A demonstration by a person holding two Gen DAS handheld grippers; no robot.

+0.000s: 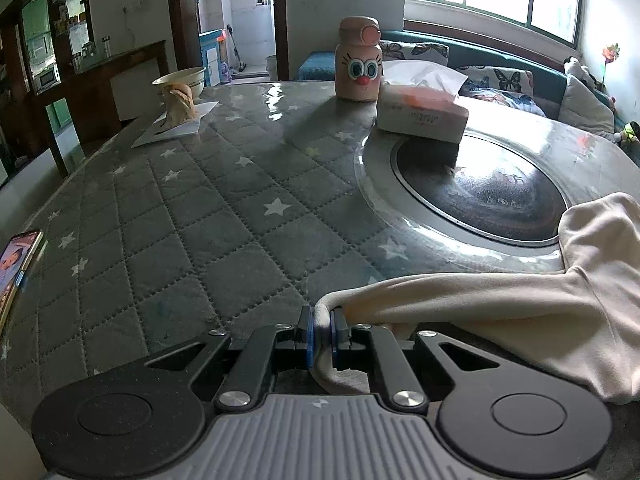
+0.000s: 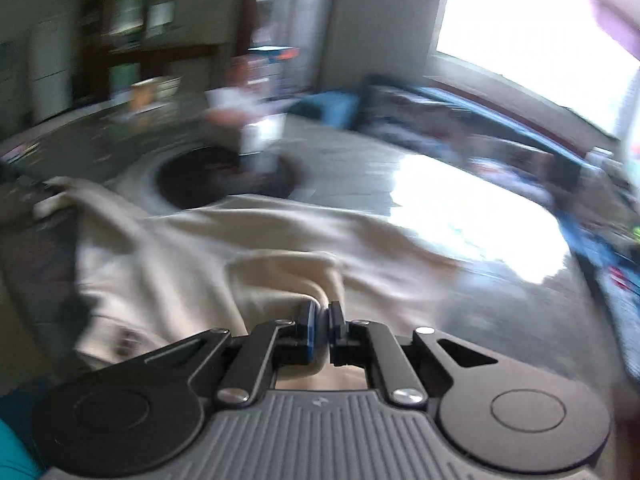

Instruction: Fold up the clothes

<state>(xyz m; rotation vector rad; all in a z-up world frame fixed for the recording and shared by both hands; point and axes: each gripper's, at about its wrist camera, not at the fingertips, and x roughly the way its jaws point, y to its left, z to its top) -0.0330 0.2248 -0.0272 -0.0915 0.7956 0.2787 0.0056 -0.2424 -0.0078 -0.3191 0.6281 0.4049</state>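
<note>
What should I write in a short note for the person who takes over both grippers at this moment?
Left gripper: shut on an edge of the cream fabric garment.
Right gripper: shut on another fold of the same garment; its view is blurred.
Garment lies crumpled on the grey star-quilted table cover, partly over the round dark inset.
Done: both edges gripped.
Left: spread it flat, then fold.

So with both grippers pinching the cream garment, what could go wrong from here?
The left gripper holds only a thin rolled edge of the cream garment, so it may slip out. The right wrist view is motion-blurred; a fast swing of the right gripper could drag cloth into the tissue box.
</note>
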